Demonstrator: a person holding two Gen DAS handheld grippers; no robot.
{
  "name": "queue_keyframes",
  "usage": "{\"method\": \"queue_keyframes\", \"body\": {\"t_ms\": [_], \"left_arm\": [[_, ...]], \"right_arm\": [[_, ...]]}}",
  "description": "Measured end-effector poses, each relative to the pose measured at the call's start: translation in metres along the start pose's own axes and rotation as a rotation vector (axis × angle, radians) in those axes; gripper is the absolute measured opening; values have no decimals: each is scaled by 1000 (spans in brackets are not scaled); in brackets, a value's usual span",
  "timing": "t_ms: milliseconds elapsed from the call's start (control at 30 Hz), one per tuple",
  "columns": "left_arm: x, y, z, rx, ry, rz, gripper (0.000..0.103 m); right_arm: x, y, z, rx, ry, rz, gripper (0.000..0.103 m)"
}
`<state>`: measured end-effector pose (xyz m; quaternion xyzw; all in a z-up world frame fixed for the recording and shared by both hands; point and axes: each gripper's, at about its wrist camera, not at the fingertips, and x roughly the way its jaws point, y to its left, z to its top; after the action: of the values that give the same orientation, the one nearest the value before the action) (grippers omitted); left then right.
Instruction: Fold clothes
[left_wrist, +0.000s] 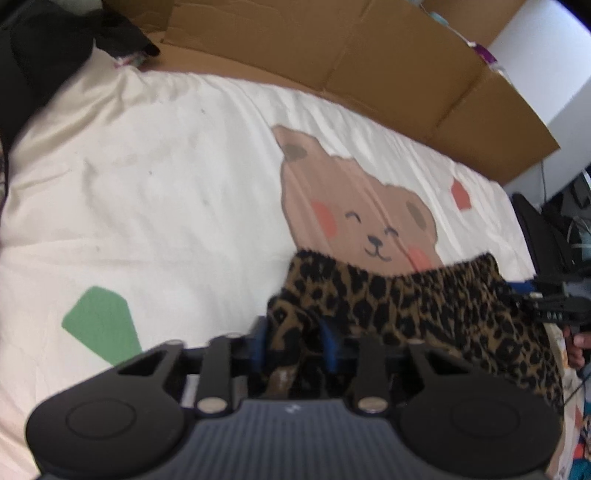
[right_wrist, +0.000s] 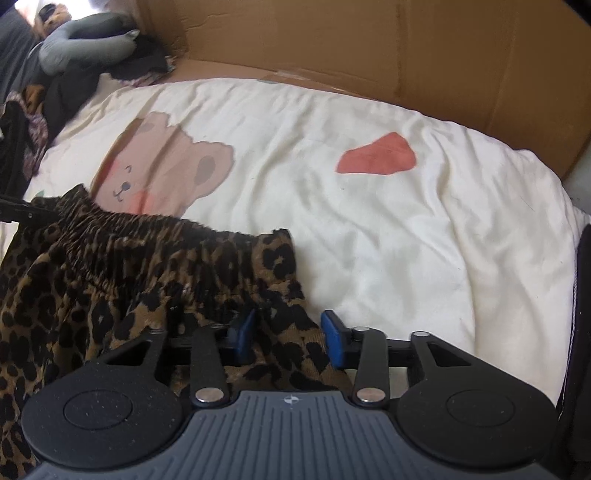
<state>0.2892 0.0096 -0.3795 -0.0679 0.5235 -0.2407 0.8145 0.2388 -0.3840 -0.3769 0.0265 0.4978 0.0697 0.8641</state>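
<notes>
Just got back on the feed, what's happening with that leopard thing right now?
A person is holding a leopard-print garment by its gathered elastic waistband, one handheld gripper at each end. The left gripper has fabric bunched between its blue pads, and so does the right gripper, though its pads stand apart. The waistband is stretched over a cream bedspread printed with a bear. Cardboard stands behind. No fold is made yet.

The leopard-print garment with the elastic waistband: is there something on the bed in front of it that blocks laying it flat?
Nothing visible blocks it. Both grippers, left gripper and right gripper, have the leopard-print garment between their fingers. Ahead lies only bare cream bear-print bedding; the cardboard is behind it.
</notes>
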Motion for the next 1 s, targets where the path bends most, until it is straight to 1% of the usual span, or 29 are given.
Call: {"method": "queue_keyframes", "body": {"t_ms": [33, 100, 133, 167, 233, 333, 500, 633, 833, 1000], "left_arm": [[-1, -1, -1, 9, 1, 4, 15], [-4, -3, -2, 16, -12, 14, 9], [-6, -4, -2, 19, -20, 19, 7], [-9, -5, -1, 21, -32, 23, 7], [-16, -7, 3, 34, -50, 28, 6], [-25, -8, 14, 56, -55, 40, 6], [-41, -13, 40, 107, -123, 67, 6], [-43, -20, 61, 141, -155, 86, 6], [-40, -22, 89, 164, -195, 103, 5], [-32, -24, 109, 185, -213, 117, 5]], "right_arm": [[0, 1, 1, -7, 2, 10, 31], [-2, 3, 4, -18, -3, 7, 14], [-3, 4, 6, -23, -9, -1, 8], [-5, 4, 8, -28, -14, -9, 5], [-8, 6, 12, -38, -28, -24, 5], [-17, 7, 23, -51, -74, -42, 4], [-30, 9, 42, -68, -144, -76, 4], [-37, 6, 58, -59, -185, -108, 4], [-42, -2, 88, -75, -207, -154, 4], [-36, -8, 105, -74, -204, -190, 4]]}}
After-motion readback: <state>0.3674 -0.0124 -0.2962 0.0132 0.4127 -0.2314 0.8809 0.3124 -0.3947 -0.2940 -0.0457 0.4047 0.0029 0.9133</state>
